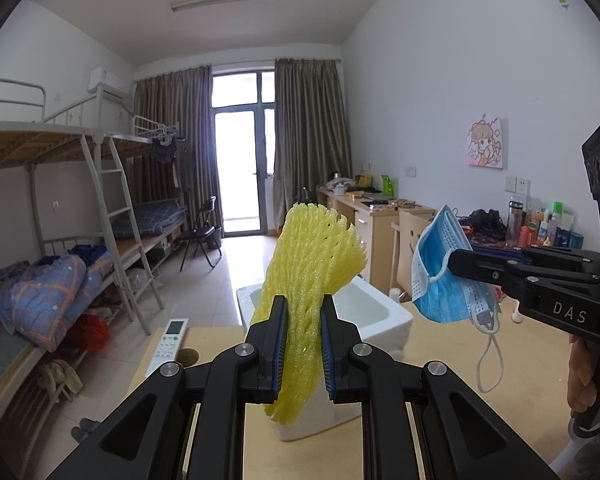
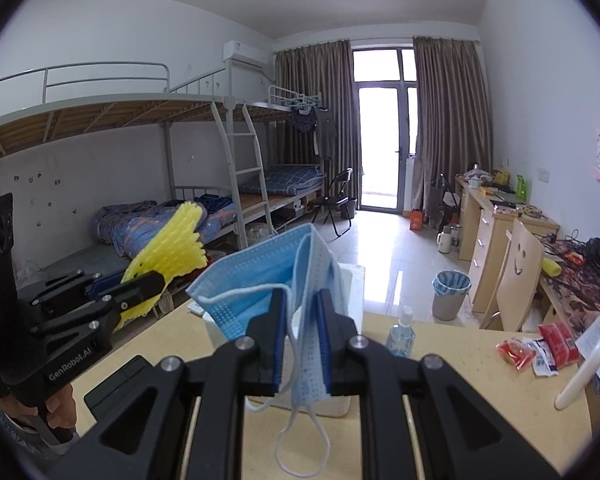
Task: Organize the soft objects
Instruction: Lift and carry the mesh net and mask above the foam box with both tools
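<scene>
My left gripper [image 1: 304, 312] is shut on a yellow foam net sleeve [image 1: 314, 256], which stands up between the pads above a white foam box [image 1: 384, 316] on the pale wooden table. My right gripper [image 2: 303, 306] is shut on a folded blue face mask [image 2: 260, 284]; its white ear loops [image 2: 300, 440] hang below the jaws. From the left wrist view the right gripper [image 1: 454, 264] holds the mask [image 1: 440, 280] to the right of the box. From the right wrist view the left gripper [image 2: 160, 280] lifts the yellow net [image 2: 172, 240] at left. The white box [image 2: 352, 280] lies mostly hidden behind the mask.
An air-conditioner remote [image 1: 168, 344] lies at the table's left edge. A small sanitizer bottle [image 2: 402, 332], red snack packets [image 2: 540, 348] and a white bottle [image 2: 584, 368] sit on the table's right. A dark flat device [image 2: 120, 384] lies near left. Bunk beds [image 2: 140, 184] and desks [image 2: 500, 220] stand beyond.
</scene>
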`<move>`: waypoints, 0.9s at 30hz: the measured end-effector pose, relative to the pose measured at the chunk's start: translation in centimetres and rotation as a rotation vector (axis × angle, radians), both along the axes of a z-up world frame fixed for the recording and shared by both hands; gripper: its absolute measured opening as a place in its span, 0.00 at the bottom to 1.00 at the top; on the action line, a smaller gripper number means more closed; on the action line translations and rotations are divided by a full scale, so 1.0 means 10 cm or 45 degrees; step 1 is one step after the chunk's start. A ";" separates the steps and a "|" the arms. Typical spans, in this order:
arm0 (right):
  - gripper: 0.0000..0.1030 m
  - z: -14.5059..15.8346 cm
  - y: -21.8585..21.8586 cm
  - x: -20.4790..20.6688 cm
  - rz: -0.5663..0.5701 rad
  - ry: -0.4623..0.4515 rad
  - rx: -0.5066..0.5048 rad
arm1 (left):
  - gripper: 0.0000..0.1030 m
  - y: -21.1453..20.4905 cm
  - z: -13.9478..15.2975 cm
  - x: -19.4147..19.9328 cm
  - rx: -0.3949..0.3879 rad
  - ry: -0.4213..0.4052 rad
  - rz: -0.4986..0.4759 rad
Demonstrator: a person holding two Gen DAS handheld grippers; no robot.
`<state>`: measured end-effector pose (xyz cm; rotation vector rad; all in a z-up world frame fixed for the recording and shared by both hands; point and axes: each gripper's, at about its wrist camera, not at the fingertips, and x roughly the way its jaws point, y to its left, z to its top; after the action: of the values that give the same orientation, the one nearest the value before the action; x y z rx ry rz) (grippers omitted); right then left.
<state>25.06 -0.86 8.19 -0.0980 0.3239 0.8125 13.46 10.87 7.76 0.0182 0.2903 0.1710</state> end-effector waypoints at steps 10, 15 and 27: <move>0.18 0.01 0.23 0.31 0.012 0.022 -0.019 | 0.16 0.14 0.04 0.36 -0.009 0.018 -0.004; 0.18 0.03 0.33 0.45 0.010 0.022 -0.011 | 0.16 0.20 0.03 0.54 -0.018 0.019 -0.003; 0.18 -0.04 0.51 0.62 0.015 0.049 -0.023 | 0.16 0.29 -0.05 0.77 -0.024 0.061 0.022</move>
<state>31.25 4.27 7.76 -0.1016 0.3673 0.8239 21.21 13.75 7.30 0.0013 0.3395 0.1854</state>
